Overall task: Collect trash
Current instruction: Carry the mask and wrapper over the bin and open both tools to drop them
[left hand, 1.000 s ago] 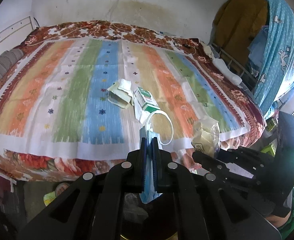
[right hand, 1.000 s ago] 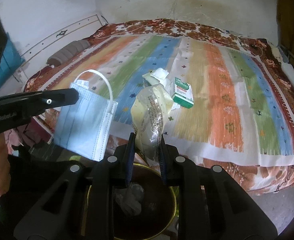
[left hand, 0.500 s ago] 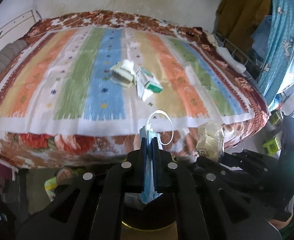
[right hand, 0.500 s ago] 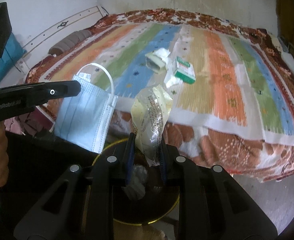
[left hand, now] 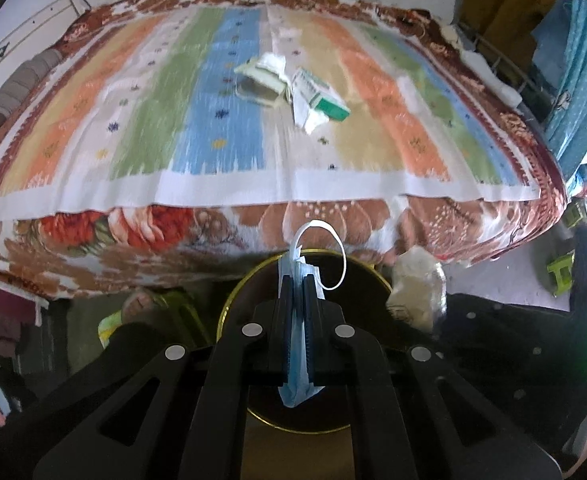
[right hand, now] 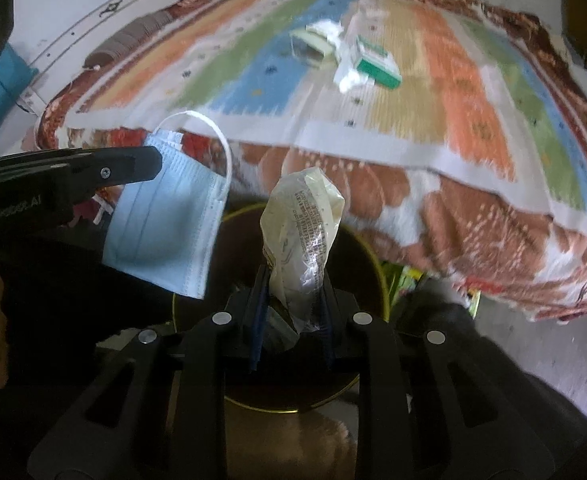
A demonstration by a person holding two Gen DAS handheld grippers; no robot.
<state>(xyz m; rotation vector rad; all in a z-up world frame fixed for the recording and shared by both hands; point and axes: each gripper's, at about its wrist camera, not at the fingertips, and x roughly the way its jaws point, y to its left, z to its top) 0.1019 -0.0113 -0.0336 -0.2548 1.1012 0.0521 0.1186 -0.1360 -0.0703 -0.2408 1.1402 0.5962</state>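
Holding over bin (right hand: 373, 276) | left gripper (left hand: 296, 292) jaws clamped on mask (left hand: 295, 376) | right gripper (right hand: 291, 300) jaws part-open gripping wrapper (right hand: 301, 224) | next, likely: release both.

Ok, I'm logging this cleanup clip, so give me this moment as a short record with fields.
left tongs: shut on blue face mask
right tongs: gripping crumpled plastic wrapper
bin: dark, gold-rimmed, on floor below both tongs
on bed: green-and-white box, open pale carton, white paper scraps
pending: mask and wrapper not yet dropped
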